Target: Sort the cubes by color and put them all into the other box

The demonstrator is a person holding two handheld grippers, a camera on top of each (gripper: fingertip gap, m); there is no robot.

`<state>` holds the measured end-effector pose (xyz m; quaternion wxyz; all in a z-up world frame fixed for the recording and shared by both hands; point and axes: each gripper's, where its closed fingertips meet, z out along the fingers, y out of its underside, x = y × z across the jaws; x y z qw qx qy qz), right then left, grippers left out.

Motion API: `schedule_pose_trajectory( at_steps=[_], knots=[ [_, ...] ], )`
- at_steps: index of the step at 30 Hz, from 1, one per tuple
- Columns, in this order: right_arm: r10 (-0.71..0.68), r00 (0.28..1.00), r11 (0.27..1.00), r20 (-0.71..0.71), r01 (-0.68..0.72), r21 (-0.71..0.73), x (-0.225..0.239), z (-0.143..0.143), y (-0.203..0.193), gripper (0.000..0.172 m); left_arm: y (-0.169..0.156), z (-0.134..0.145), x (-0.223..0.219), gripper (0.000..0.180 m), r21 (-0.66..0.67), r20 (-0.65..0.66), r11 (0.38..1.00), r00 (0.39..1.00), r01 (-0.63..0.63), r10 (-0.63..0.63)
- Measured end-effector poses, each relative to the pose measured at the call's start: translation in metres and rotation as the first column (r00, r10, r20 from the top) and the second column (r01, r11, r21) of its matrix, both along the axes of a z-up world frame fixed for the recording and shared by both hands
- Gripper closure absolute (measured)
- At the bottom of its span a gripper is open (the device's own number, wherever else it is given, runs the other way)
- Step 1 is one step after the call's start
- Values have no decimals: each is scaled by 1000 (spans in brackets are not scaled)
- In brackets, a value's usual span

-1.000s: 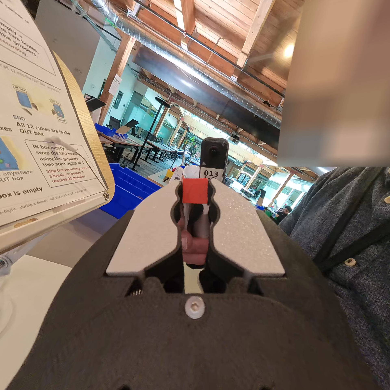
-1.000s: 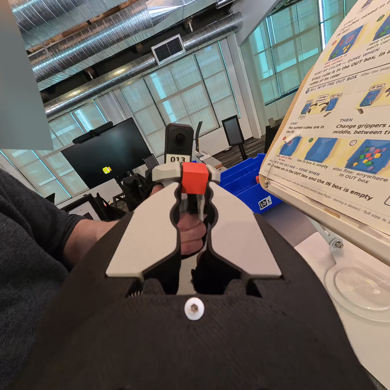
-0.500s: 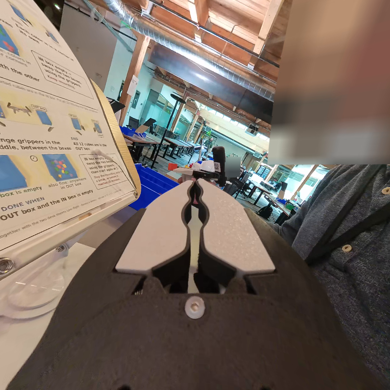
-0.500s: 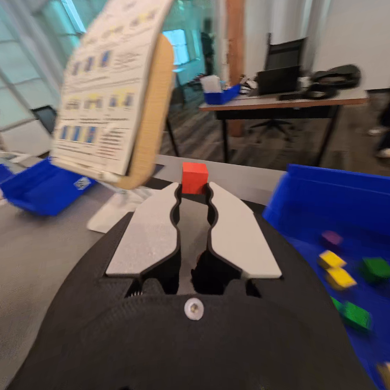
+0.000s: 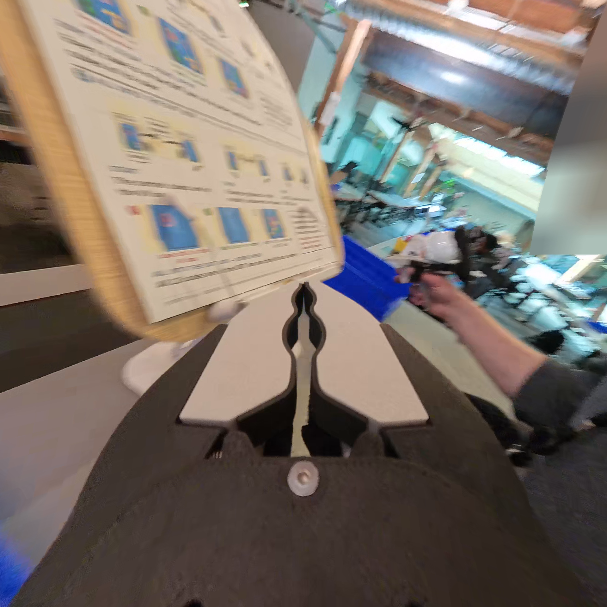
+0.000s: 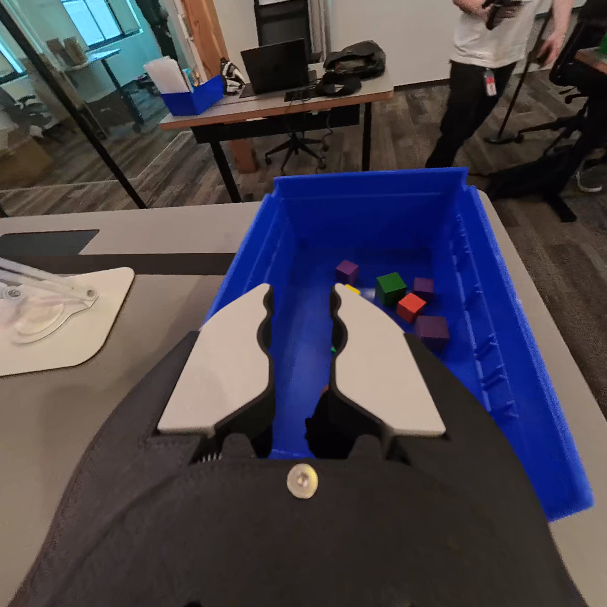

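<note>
In the right wrist view my right gripper is open and empty, hovering over the near left part of the blue box. A red cube lies on the box floor to the right of my fingertips, among a green cube, three purple cubes and a yellow cube half hidden by my right finger. In the left wrist view my left gripper is shut with nothing between its fingertips, pointing at the foot of the instruction board. The picture is blurred.
The board's white stand base sits on the grey table left of the box. Another blue box stands behind the board. A hand holds the other gripper at right. A person stands beyond the table.
My right gripper swung from facing the left one to above the box and opened. The red cube left its grasp and now lies in the box. My left gripper closed empty and turned towards the board.
</note>
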<state>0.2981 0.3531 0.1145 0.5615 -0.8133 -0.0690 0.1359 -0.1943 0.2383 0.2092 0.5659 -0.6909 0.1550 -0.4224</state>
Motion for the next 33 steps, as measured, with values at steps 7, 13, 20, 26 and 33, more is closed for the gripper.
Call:
schedule_pose_trajectory(
  at_steps=[7, 13, 20, 26, 33],
  knots=[
    [139, 990, 989, -17, -138, 53, -60, 16, -22, 144, 42, -38, -152, 154, -18, -302, 874, 835, -486, 459],
    [251, 968, 967, -8, -250, 51, -110, 17, -26, 146, 77, -119, -249, 132, -173, -526, 708, 672, -685, 522],
    [330, 944, 942, 28, -331, 62, -145, 24, -31, 147, 116, -196, -289, 121, -341, -636, 582, 637, -738, 435],
    [339, 941, 938, 14, -339, 75, -149, 29, -31, 148, 134, -233, -313, 103, -429, -653, 446, 611, -785, 447],
    [344, 939, 936, 19, -344, 73, -149, 28, -32, 148, 154, -237, -330, 107, -362, -707, 424, 541, -830, 455]
  ],
)
